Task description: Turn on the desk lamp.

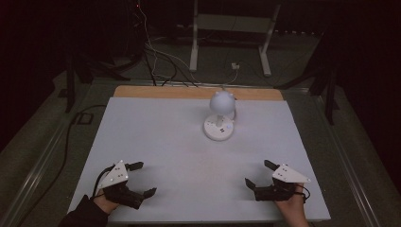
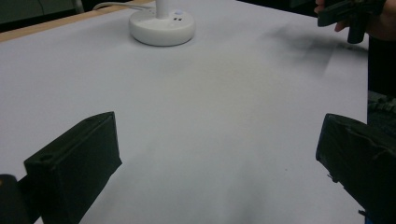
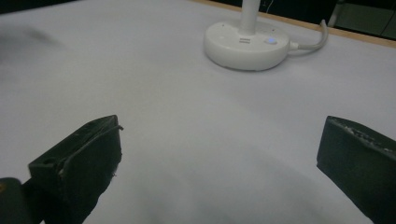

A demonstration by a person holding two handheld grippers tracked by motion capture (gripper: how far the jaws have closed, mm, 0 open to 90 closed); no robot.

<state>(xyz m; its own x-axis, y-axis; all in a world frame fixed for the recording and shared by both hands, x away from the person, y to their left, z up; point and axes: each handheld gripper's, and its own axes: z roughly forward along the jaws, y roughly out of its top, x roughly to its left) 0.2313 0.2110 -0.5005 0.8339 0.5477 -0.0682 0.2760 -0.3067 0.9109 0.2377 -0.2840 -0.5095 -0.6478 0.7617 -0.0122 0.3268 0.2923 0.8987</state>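
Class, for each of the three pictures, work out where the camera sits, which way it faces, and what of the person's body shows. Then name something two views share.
High view: above the near edge, facing forward and down on the white table; both hands show, holding the left gripper and right gripper.
Left gripper view: on the left gripper, facing across the table; its jaws stand wide apart, the other hand far right.
Right gripper view: on the right gripper, facing the far edge; jaws wide apart.
Shared: the white desk lamp, its round base in both gripper views.

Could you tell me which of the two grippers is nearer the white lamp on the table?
The right gripper is nearer: the lamp stands right of the table's middle, so the left gripper has more bare table between it and the lamp's base.
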